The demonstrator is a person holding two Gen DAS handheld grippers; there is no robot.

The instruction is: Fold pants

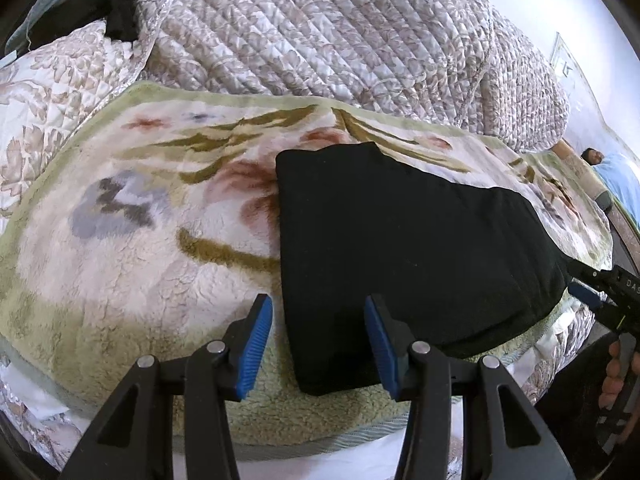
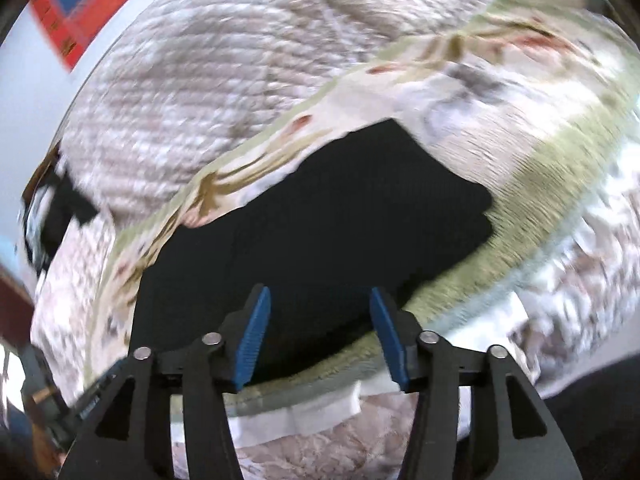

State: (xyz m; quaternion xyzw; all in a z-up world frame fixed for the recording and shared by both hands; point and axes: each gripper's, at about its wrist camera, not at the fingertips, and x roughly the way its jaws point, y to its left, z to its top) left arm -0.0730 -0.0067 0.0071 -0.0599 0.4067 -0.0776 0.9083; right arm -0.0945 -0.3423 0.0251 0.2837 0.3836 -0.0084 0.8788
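Observation:
The black pants point(image 1: 400, 260) lie folded into a thick rectangle on a floral fleece blanket point(image 1: 140, 240). My left gripper point(image 1: 318, 340) is open at their near left corner; its right pad hovers over the cloth and its left pad over the blanket, and nothing is pinched. One blue fingertip point(image 1: 585, 295) of the right gripper shows at the pants' right end, with a hand point(image 1: 614, 372) on its handle. In the blurred right wrist view the right gripper point(image 2: 320, 336) stands open above the near edge of the pants point(image 2: 320, 220), holding nothing.
A quilted floral comforter point(image 1: 320, 32) is heaped behind the blanket. Dark clothes point(image 1: 116, 12) hang at the far left. A person in a light blue top point(image 1: 618, 184) lies at the far right. The bed's white front edge point(image 2: 304, 412) runs just under the grippers.

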